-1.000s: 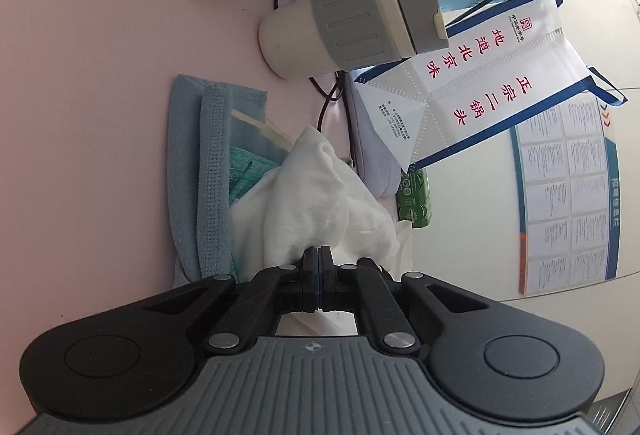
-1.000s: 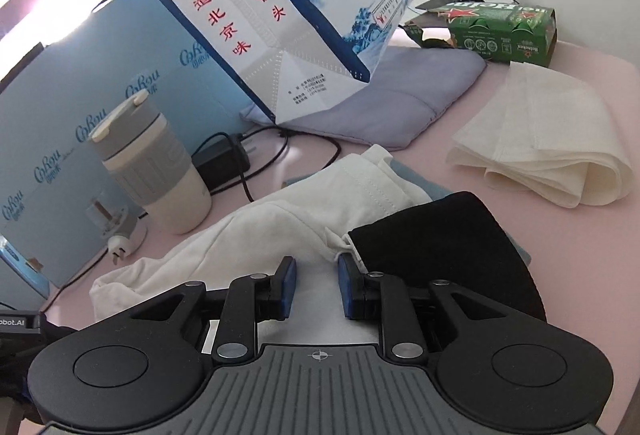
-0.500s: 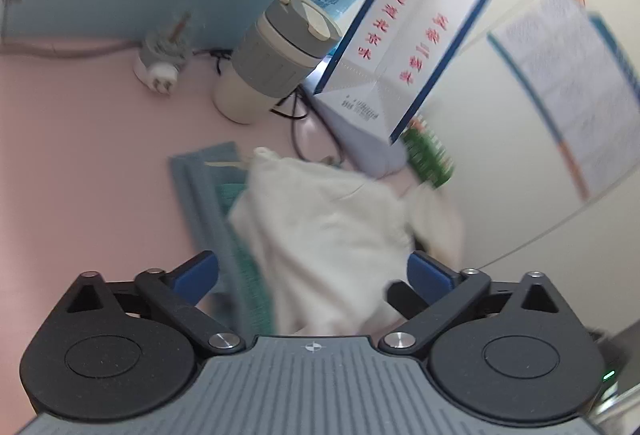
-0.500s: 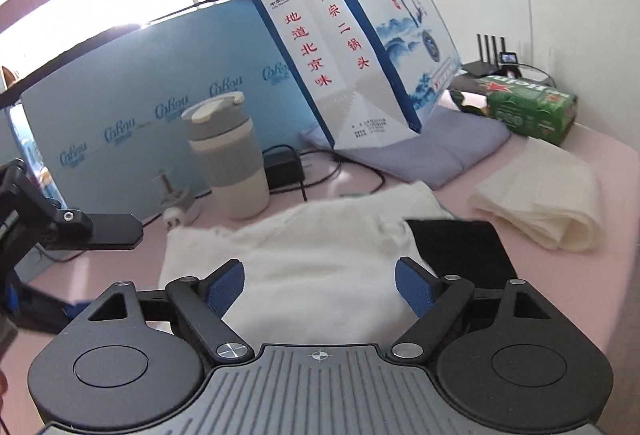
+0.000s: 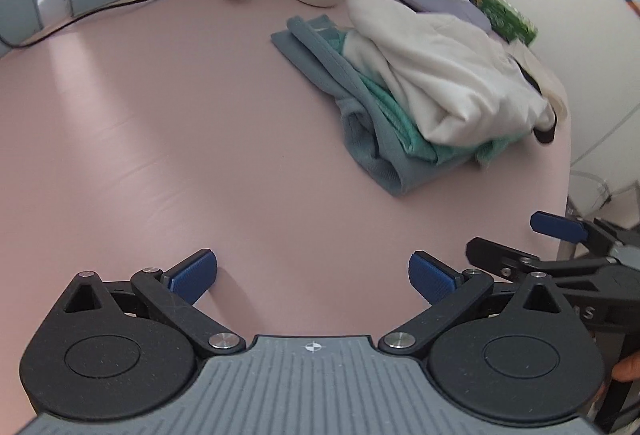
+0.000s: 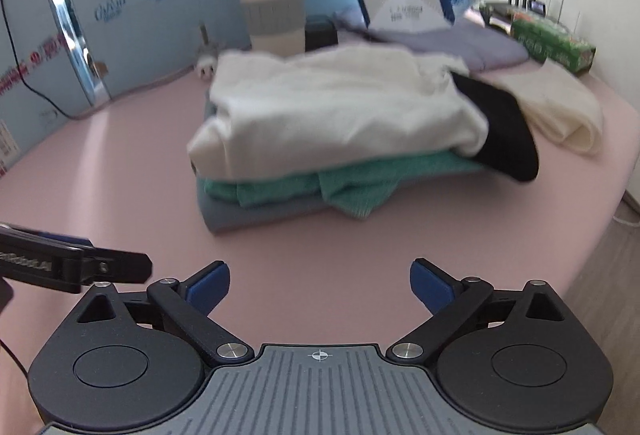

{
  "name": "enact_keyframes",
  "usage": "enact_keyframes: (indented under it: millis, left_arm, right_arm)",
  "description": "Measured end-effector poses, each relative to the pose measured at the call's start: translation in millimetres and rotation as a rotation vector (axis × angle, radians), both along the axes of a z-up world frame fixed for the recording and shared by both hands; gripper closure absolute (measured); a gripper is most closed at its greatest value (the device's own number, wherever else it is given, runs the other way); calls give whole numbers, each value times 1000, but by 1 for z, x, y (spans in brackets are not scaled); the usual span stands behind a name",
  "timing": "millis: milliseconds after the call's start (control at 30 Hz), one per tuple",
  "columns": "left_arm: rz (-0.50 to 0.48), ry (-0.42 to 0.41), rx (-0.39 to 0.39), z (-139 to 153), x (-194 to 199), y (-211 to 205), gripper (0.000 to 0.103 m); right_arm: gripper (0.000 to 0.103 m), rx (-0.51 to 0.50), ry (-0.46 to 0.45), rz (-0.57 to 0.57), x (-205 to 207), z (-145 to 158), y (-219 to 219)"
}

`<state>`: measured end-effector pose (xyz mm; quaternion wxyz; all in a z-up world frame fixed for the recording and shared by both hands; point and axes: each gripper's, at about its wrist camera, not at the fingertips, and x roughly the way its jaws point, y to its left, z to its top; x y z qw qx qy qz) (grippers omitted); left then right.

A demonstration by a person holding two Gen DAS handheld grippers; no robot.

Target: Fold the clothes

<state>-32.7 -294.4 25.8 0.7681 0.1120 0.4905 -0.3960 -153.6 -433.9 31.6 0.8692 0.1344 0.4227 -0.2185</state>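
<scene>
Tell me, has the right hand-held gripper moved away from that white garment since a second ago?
Yes. The right hand-held gripper has backed off toward the table's near edge; the white garment now lies well ahead, and its jaws have just been opening, empty.

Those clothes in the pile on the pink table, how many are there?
4 that show: a grey-blue one at the bottom, a green one on it, a white one on top, a black piece at the right edge. More may be hidden.

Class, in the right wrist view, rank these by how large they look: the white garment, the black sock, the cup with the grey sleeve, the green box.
Largest to smallest:
1. white garment
2. cup with the grey sleeve
3. black sock and green box: about alike, and the box lies farther back, so I will not rank them.
</scene>
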Motion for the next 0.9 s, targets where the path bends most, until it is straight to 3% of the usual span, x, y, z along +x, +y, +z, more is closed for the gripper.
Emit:
enact_keyframes:
  millis: [100,233,900]
  left_arm:
    - [-66,-71,57,0,-14,-6,0]
    - [-126,-138,134,-5,-24,-18,0]
    - [-121,-151,120,-8,-23,-19,0]
  right_arm:
    - [0,-1,116,14,7,-18,9]
    - [0,-8,119,18,9,-21,11]
    - [0,-11,108,44,11,-20,5]
